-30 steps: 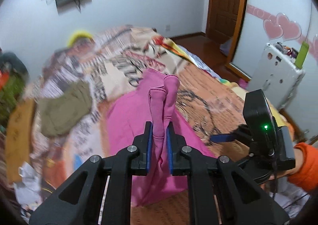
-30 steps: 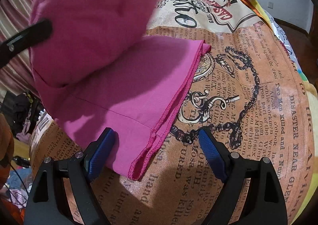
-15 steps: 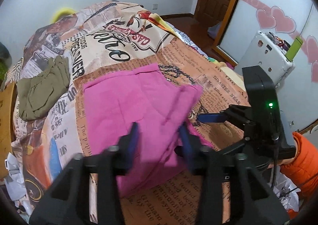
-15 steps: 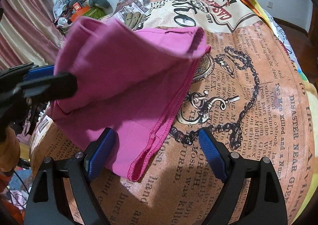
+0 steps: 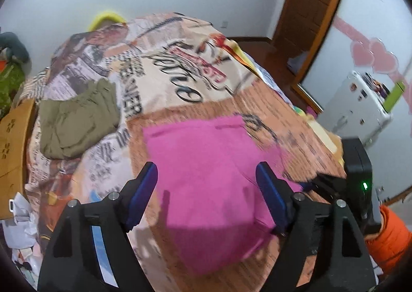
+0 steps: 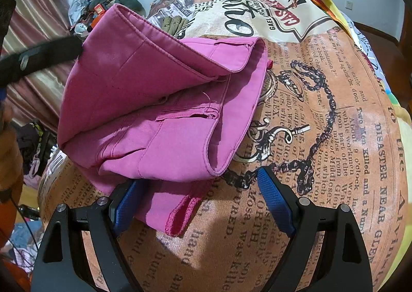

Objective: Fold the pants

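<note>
The pink pants (image 5: 206, 152) lie folded over on the printed bedspread (image 5: 296, 137). My left gripper (image 5: 206, 176) hovers above them, its jaws opening, with nothing pinched between the blue pads. In the right wrist view the upper layer of the pants (image 6: 159, 80) rests loosely puffed on the lower layer, and a hem edge (image 6: 180, 217) points toward me. My right gripper (image 6: 198, 186) stands open astride that near edge; its pads do not press the cloth. One blurred black finger (image 6: 38, 57) of the left gripper shows at the left edge.
An olive garment (image 5: 77, 122) lies on the bed's far left. A cardboard box (image 5: 13, 142) and floor clutter sit left of the bed. A white appliance (image 5: 360, 106) and a wooden door (image 5: 309, 8) stand to the right. An orange sleeve (image 5: 388, 238) holds the right gripper.
The left gripper, shut on a bunch of pink cloth a second ago, has opened and let it go. The carried layer has dropped onto the lower one. The right gripper has stayed put.
</note>
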